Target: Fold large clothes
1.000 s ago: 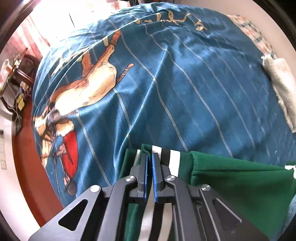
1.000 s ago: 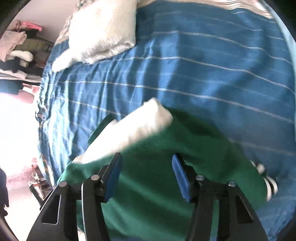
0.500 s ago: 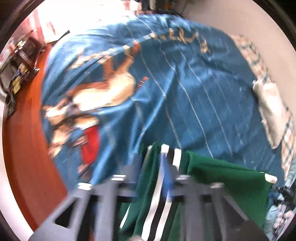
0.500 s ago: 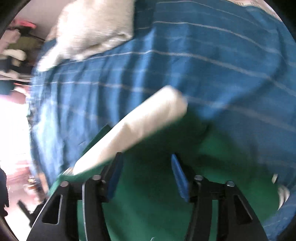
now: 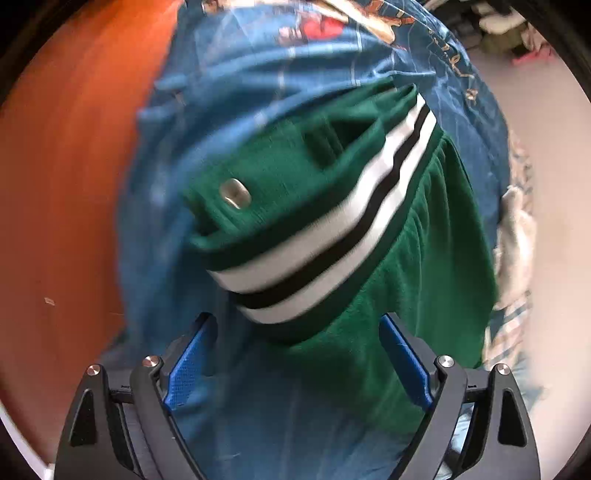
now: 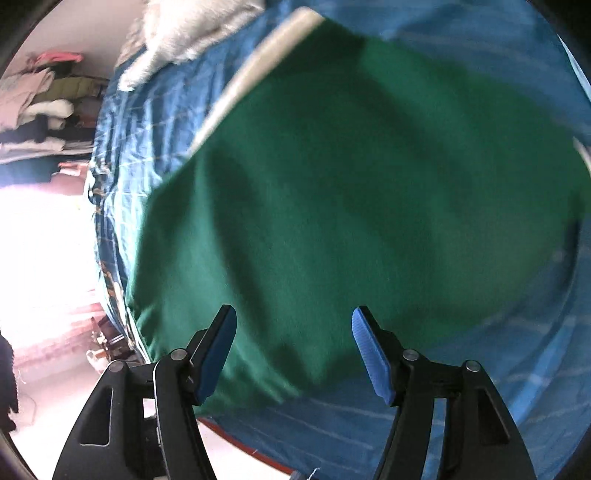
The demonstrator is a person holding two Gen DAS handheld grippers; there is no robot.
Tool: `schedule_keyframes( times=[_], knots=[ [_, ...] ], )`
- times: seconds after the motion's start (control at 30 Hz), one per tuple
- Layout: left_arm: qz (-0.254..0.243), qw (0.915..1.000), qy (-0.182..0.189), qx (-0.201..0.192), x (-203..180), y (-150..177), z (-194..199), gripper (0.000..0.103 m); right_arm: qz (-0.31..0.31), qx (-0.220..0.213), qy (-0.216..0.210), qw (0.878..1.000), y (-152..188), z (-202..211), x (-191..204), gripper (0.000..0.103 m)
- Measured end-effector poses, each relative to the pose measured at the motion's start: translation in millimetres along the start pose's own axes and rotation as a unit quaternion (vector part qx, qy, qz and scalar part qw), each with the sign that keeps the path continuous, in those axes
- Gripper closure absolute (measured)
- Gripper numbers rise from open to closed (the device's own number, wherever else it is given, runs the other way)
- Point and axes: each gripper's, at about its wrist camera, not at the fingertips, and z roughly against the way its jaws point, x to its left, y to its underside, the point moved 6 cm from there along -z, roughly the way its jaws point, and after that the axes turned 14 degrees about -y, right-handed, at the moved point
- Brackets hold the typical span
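Left wrist view, gripper: the left gripper (image 5: pixel 297 354) points down at the bed, its blue pads spread wide and still opening. No cloth is pinched between them; the garment lies beyond and below.
Left wrist view, garment: a green garment (image 5: pixel 424 258) lies on the blue bedspread (image 5: pixel 229 74). Its ribbed band (image 5: pixel 332 243) of white and black stripes crosses the middle of the picture, just beyond the pads.
Left wrist view, fastener: a silver snap button (image 5: pixel 235 193) sits on a green flap left of the band.
Left wrist view, surroundings: an orange-brown floor (image 5: pixel 66 184) fills the left side. A pale fluffy blanket (image 5: pixel 517 221) lies at the right edge of the bed. The picture is blurred.
Left wrist view, likely reason: the wide jaws suggest the banded edge has been let go so the fold can settle.
Right wrist view, gripper: the right gripper (image 6: pixel 293 347) also points down, jaws apart and widening slightly. Nothing is gripped; green cloth shows between and beyond the pads, not pressed by them.
Right wrist view, garment: the green garment (image 6: pixel 351 192) spreads broad and fairly flat over most of the picture, with a cream edge (image 6: pixel 255 66) running to the far left.
Right wrist view, surroundings: a white fluffy blanket (image 6: pixel 192 33) lies at the far end of the blue bedspread (image 6: pixel 480 387). Stacked clothes (image 6: pixel 40 107) sit at the far left.
Right wrist view, likely reason: the broad, flat lie looks suited to a further fold.
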Motion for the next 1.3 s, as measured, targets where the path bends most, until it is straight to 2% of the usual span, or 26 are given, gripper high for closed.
schedule_keyframes(
  times=[0.03,0.13,0.2,0.27,0.4,0.5,0.53,0.57,0.63,0.67,0.7,0.8,0.87,0.9,0.97,1.03,1.2,1.3],
  knots=[
    [0.005,0.9999,-0.006,-0.015,-4.4,-2.8,-5.9,0.014,-0.001,0.001,-0.002,1.0,3.4,-3.1,-2.3,0.036],
    [0.012,0.9968,-0.044,-0.066,-20.2,-22.5,-10.6,0.041,0.0,-0.001,0.004,1.0,10.0,-10.4,-5.6,0.036],
    [0.019,0.9941,-0.053,-0.092,-34.1,-39.5,-7.2,0.067,0.003,0.001,0.007,1.0,13.3,-14.9,-4.8,0.036],
    [-0.007,0.9908,-0.053,-0.124,-58.7,-59.3,7.8,0.078,0.008,0.002,0.004,1.0,17.6,-18.5,-0.7,0.036],
    [-0.038,0.9876,-0.007,-0.152,-94.1,-104.1,27.0,0.08,0.02,0.005,-0.004,1.0,20.1,-22.6,12.9,0.036],
    [-0.074,0.988,0.034,-0.131,-108.0,-134.9,12.7,0.078,0.019,0.002,-0.013,1.0,16.0,-28.0,19.8,0.036],
    [-0.079,0.9895,0.038,-0.115,-106.1,-138.9,2.7,0.074,0.016,0.0,-0.013,1.0,14.0,-30.2,19.9,0.036],
    [-0.077,0.9917,0.04,-0.094,-103.3,-144.0,-11.5,0.061,0.012,-0.001,-0.013,1.0,12.0,-32.4,19.9,0.036],
    [-0.065,0.9913,0.079,-0.083,-95.7,-146.7,-24.3,0.049,0.003,-0.004,-0.018,1.0,7.9,-37.5,19.3,0.036],
    [-0.058,0.9891,0.103,-0.087,-94.1,-147.4,-26.6,0.042,0.0,-0.005,-0.019,1.0,6.4,-39.4,19.1,0.036],
    [-0.055,0.9878,0.111,-0.094,-94.9,-148.2,-27.7,0.039,0.0,-0.005,-0.02,1.0,5.7,-41.1,18.3,0.036],
    [-0.052,0.9873,0.095,-0.116,-105.2,-149.1,-24.9,0.033,0.002,-0.002,-0.019,1.0,3.8,-46.0,15.4,0.036],
    [-0.049,0.9871,0.062,-0.139,-116.3,-150.5,-25.2,0.034,-0.001,0.001,-0.019,1.0,2.6,-50.1,12.9,0.036],
    [-0.052,0.9863,0.047,-0.149,-122.3,-151.8,-25.0,0.055,-0.001,0.003,-0.02,1.0,1.8,-51.7,12.4,0.036],
    [-0.076,0.9829,0.021,-0.167,-141.8,-154.6,-16.4,0.074,-0.002,0.004,-0.02,1.0,-0.5,-53.0,14.2,0.036],
    [-0.091,0.9769,0.017,-0.193,-161.3,-158.9,4.1,0.077,0.001,0.002,-0.019,1.0,-2.7,-50.5,19.2,0.036],
    [-0.126,0.9565,0.059,-0.257,-193.1,-178.8,88.2,0.079,-0.001,-0.02,-0.032,0.999,-4.8,-31.1,31.6,0.036],
    [-0.165,0.9361,0.062,-0.304,-208.1,-190.2,137.5,0.079,-0.008,-0.036,-0.042,0.998,-3.9,-19.6,33.0,0.036]
  ],
)
